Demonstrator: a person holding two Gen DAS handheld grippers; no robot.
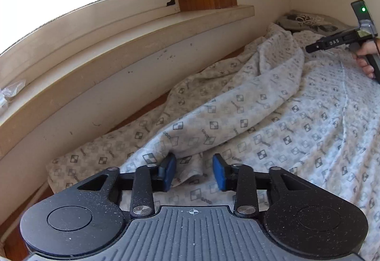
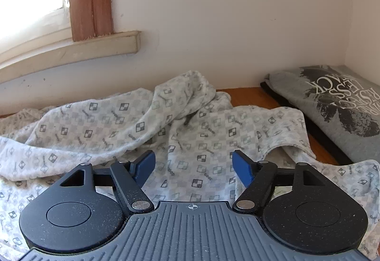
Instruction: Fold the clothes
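Inspector: Item under work is the patterned garment (image 1: 273,118), pale cloth printed with small checkered squares. It lies spread and rumpled on the wooden surface (image 2: 249,95), directly below the window sill (image 1: 166,30), which I take as my reference.

Clerk: And the left gripper (image 1: 194,172)?

Inspector: Low over the near part of the garment, on the room side of the sill. Its blue pads (image 1: 219,172) stand apart with a gap between them. A raised fold of cloth rests against the left pad, and cloth lies under the gap. The pads do not press on anything.

Clerk: The right gripper (image 2: 193,166)?

Inspector: Jaws wide apart, poised over the garment further along from the sill's end. Flat cloth shows between the pads; nothing is clamped. In the left wrist view a hand (image 1: 365,59) holds its handle at the far right, and a green light is lit on the unit.

Clerk: Anything else near the sill?

Inspector: A grey printed shirt (image 2: 332,104), folded, lies past the end of the sill in the wall corner, just beside the garment's far edge. A bunched sleeve of the garment rises below the sill's end.
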